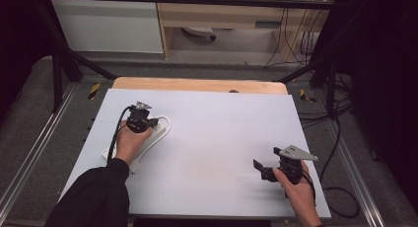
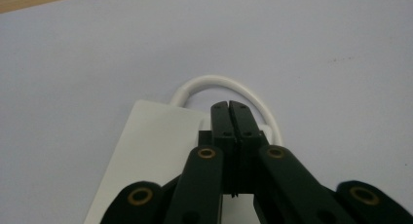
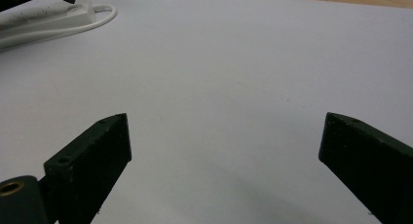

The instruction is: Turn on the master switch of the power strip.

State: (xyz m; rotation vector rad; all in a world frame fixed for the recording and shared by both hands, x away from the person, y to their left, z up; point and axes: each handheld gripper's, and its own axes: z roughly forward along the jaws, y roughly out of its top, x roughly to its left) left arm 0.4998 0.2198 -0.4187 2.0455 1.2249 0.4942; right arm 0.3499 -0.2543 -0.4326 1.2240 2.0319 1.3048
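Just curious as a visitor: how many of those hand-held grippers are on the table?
2: left hand-held gripper over the white plastic power strip, jaws shut; right hand-held gripper near the table's right edge, open.

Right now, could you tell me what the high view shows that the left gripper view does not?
High view alone: the right gripper, jaws wide apart over bare mat, both hands, the floor cables and the wooden cabinet beyond the table. Left gripper view alone: a close look at the left gripper, its jaws shut together with nothing between them, over the power strip. Both: the strip, its looped white cord and the pale mat.
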